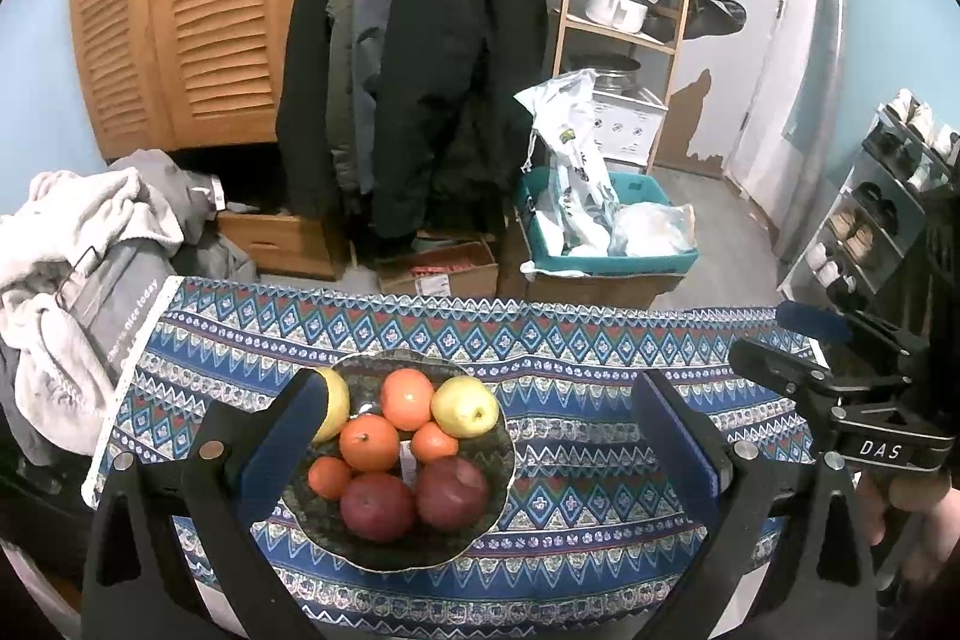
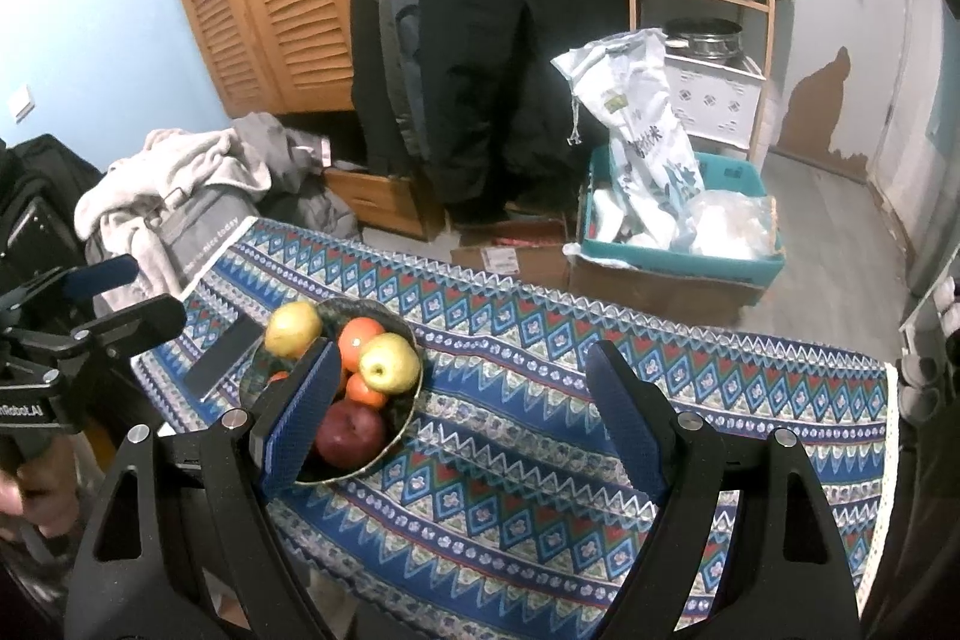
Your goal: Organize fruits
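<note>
left gripper hovering over bowl, fingers spread wide, gripping nothing | right gripper hovering just right of bowl, fingers wide apart, empty | fruits sitting piled in bowl on patterned tablecloth: red apples, oranges, yellow apples | phone lying left of bowl

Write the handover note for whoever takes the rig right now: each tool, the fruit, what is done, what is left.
Left tool: open, empty, above the bowl.
Right tool: open, empty, over bare tablecloth right of the bowl.
Fruit: two red apples, two yellow apples and oranges all piled in the bowl. A phone lies left of it.
Done: nothing visibly sorted.
Left: all the organizing.
</note>
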Demonstrator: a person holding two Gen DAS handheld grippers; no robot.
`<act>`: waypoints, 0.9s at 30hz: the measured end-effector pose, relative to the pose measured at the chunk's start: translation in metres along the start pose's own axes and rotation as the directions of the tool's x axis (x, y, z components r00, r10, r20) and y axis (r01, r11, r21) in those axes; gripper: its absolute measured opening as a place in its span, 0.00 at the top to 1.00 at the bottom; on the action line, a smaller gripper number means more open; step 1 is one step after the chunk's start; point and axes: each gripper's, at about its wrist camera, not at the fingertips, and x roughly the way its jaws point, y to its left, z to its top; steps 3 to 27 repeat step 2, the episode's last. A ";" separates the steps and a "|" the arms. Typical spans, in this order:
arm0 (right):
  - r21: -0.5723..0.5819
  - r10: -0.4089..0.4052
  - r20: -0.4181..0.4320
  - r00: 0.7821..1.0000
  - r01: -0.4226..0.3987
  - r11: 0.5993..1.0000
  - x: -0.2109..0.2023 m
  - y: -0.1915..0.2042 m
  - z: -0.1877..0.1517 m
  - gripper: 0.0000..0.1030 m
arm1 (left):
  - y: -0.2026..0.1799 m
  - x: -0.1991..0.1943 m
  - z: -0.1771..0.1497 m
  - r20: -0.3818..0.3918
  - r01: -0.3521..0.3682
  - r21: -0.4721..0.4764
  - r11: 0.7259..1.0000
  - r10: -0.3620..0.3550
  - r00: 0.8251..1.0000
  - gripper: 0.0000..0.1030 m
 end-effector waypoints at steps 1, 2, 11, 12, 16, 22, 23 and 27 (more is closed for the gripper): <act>0.000 -0.002 0.000 1.000 0.002 1.000 0.000 0.001 0.000 0.20 | 0.001 0.000 0.000 0.001 -0.001 -0.002 1.000 0.001 1.000 0.01; 0.001 -0.004 0.001 1.000 0.004 1.000 0.000 0.002 0.000 0.20 | 0.001 0.000 0.000 -0.001 0.003 -0.001 1.000 -0.003 1.000 0.01; 0.001 -0.004 0.001 1.000 0.004 1.000 0.000 0.002 0.000 0.20 | 0.001 0.000 0.000 -0.001 0.003 -0.001 1.000 -0.003 1.000 0.01; 0.001 -0.004 0.001 1.000 0.004 1.000 0.000 0.002 0.000 0.20 | 0.001 0.000 0.000 -0.001 0.003 -0.001 1.000 -0.003 1.000 0.01; 0.001 -0.004 0.001 1.000 0.004 1.000 0.000 0.002 0.000 0.20 | 0.001 0.000 0.000 -0.001 0.003 -0.001 1.000 -0.003 1.000 0.01; 0.001 -0.004 0.001 1.000 0.004 1.000 0.000 0.002 0.000 0.20 | 0.001 0.000 0.000 -0.001 0.003 -0.001 1.000 -0.003 1.000 0.01; 0.001 -0.004 0.001 1.000 0.004 1.000 0.000 0.002 0.000 0.20 | 0.001 0.000 0.000 -0.001 0.003 -0.001 1.000 -0.003 1.000 0.01; 0.001 -0.004 0.001 1.000 0.004 1.000 0.000 0.002 0.000 0.20 | 0.001 0.000 0.000 -0.001 0.003 -0.001 1.000 -0.003 1.000 0.01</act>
